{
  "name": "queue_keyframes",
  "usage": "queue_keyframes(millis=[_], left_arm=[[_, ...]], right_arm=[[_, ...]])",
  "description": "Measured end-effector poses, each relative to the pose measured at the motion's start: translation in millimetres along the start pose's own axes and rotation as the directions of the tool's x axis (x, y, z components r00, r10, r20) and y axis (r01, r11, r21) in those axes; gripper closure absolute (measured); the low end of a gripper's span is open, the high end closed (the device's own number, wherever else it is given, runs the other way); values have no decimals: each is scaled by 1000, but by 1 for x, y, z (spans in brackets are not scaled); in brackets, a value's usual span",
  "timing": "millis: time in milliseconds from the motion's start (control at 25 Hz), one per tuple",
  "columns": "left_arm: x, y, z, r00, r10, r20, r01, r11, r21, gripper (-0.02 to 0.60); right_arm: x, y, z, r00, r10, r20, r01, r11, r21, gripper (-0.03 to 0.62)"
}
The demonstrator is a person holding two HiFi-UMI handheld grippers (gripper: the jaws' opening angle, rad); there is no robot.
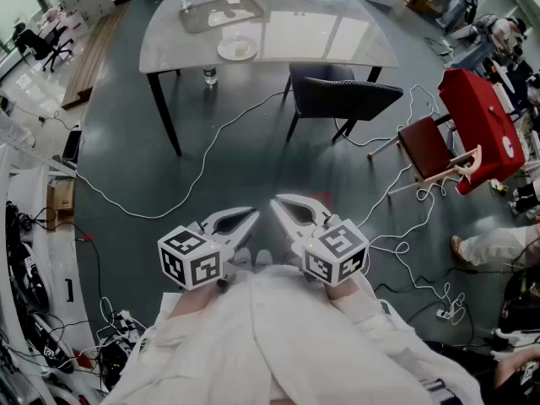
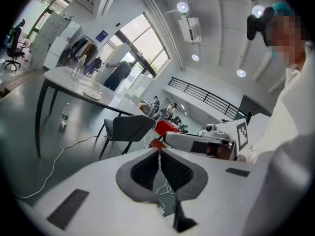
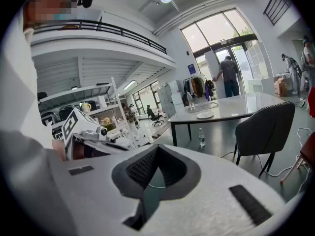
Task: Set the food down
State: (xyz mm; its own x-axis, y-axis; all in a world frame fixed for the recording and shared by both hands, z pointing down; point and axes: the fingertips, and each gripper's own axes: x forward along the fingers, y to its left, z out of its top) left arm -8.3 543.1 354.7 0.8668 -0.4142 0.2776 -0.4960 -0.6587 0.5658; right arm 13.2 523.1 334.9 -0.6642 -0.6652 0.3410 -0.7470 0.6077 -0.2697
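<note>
While both tongs are held close in front of the person's white coat point(image 1: 278, 336), neither has anything in it: the left tongs point(image 1: 251, 217) and the right tongs point(image 1: 278, 202) each have their jaws pressed together, ribbed pads meeting with nothing between them, as each tongs' own view confirms. No food is near either one. The only likely candidate is a white plate point(image 1: 237, 49) on the grey table point(image 1: 337, 36), carrying a pale patch too small to identify. It lies well apart from the tongs, straight ahead across the open floor point(image 1: 211, 154) and its trailing cable point(image 1: 198, 175), and slightly to the left of the gap between the two tips. The left tongs are therefore marginally the nearer, though the difference is slight. Being round, the plate offers no long axis to line up with; the clear tray point(image 1: 221, 12) just beyond it runs lengthwise along the table. A dark chair point(image 1: 346, 95) stands at the table's near edge to the right of the plate, so the left side probably offers the freer approach.
</note>
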Motion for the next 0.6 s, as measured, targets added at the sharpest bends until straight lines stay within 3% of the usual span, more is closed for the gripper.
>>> queue_keyframes(millis=[600], left_arm=[[-2, 9, 0, 996, 84, 12, -84, 996, -10, 557]], right_arm=[[-1, 4, -2, 1000, 15, -12, -15, 1000, 0, 592]])
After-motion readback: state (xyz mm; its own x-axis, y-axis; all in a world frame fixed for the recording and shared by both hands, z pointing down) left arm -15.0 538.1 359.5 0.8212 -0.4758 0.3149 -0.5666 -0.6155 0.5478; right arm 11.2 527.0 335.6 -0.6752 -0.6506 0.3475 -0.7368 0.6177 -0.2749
